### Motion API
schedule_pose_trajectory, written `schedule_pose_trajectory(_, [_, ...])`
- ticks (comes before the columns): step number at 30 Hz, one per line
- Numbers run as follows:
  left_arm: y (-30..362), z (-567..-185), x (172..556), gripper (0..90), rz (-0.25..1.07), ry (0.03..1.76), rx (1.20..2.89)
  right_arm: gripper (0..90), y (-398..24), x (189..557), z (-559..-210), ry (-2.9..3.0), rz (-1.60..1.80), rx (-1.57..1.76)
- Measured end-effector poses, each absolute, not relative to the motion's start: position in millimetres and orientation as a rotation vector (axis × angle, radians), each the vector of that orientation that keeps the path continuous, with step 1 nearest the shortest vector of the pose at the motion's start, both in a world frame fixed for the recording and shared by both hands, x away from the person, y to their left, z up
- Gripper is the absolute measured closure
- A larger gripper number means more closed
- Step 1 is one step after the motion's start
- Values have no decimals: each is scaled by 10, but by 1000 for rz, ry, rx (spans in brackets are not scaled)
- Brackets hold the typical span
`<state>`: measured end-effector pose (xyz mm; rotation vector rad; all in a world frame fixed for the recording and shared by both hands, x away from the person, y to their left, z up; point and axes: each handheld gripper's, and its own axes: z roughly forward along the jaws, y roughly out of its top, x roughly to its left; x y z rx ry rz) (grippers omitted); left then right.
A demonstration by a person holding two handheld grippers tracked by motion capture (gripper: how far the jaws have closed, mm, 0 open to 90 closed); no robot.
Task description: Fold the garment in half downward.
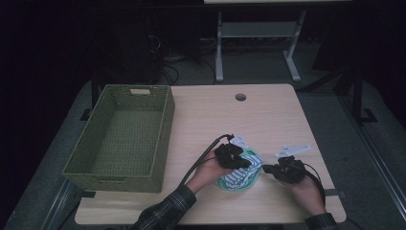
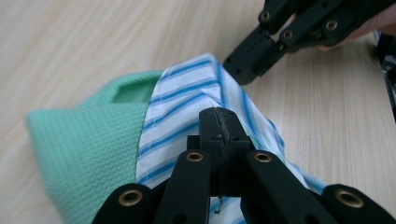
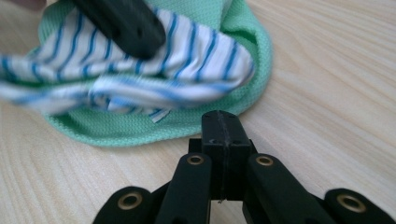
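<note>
Dim room, dark floor with cables at the back, legs of a white metal stand (image 1: 258, 43) beyond the table. Pale wood-grain table (image 1: 268, 115) with a round cable hole (image 1: 241, 97) near its far edge.

At the table's left edge, a green woven basket (image 1: 165, 129), rectangular, with handle slots in its end walls.

Right of the basket, toward the near edge, a plaid sleeve (image 1: 165, 211) leading to the left gripper (image 1: 246, 163), cable trailing back over the table. Jaws clenched together in the left gripper view, tips resting on a blue-and-white striped cloth (image 2: 187, 107); whether any fold is pinched between them, impossible to tell.

Under and around the striped cloth, a mint-green knitted cloth (image 2: 84, 140), both bundled in one small heap (image 1: 239, 177) flat on the table near the front edge.

Just right of the heap, the right gripper (image 1: 266, 168), jaws clenched on nothing, tips just beside the green cloth's edge, over bare wood.
</note>
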<state>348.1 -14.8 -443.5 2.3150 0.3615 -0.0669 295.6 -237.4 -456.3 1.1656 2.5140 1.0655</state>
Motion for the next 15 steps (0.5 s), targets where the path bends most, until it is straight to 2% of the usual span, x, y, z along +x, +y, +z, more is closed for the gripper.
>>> schedule_pose_trajectory(8, [-242,-4532,3453,897,-63,348,2354,898,-2398,2960,-4553,2500,1069,1164])
schedule_pose_trajectory(15, [-128,-4393,3457,896,-52,377,2321,898,-2443,2995,-4472,2464,1107,1153])
